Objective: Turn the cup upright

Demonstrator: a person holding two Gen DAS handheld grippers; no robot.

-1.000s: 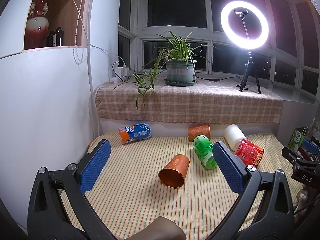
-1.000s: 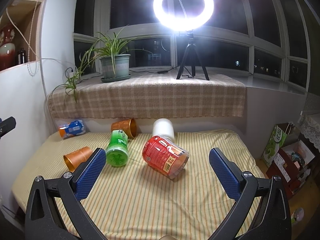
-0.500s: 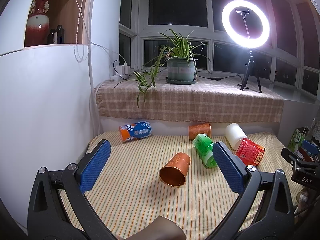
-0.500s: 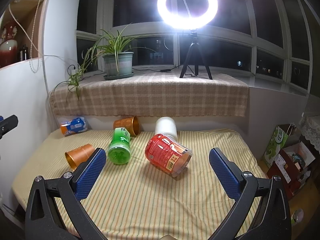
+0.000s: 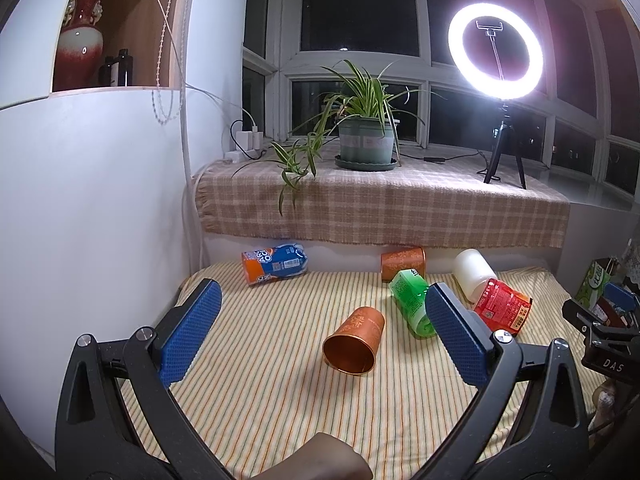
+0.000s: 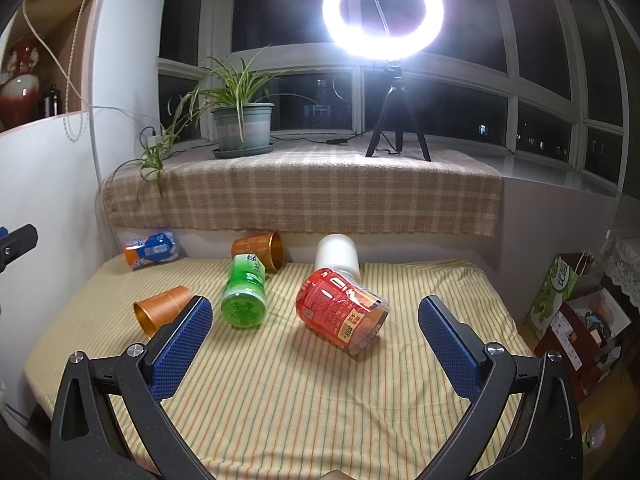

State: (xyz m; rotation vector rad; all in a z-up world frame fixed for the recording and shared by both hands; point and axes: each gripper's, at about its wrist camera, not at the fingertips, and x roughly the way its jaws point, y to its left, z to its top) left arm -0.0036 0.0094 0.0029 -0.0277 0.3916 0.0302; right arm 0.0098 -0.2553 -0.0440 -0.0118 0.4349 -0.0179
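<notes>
Several cups lie on their sides on a striped cloth. A copper cup (image 5: 356, 339) lies with its mouth toward me, straight ahead of my open, empty left gripper (image 5: 322, 334); it also shows in the right wrist view (image 6: 162, 309). A second copper cup (image 5: 402, 263) lies at the back. A green cup (image 6: 243, 294), a white cup (image 6: 337, 255) and a red cup (image 6: 340, 312) lie ahead of my open, empty right gripper (image 6: 316, 342). An orange and blue cup (image 5: 274, 263) lies at the back left.
A white cabinet wall (image 5: 92, 200) bounds the left side. A ledge with a checked cloth (image 5: 380, 204) carries a potted plant (image 5: 366, 140) and a ring light (image 5: 496, 52). Boxes and bags (image 6: 576, 312) stand on the right beyond the cloth's edge.
Both grippers have moved slightly forward and upward; the cups sit a little lower and nearer in view. No cup has moved.
</notes>
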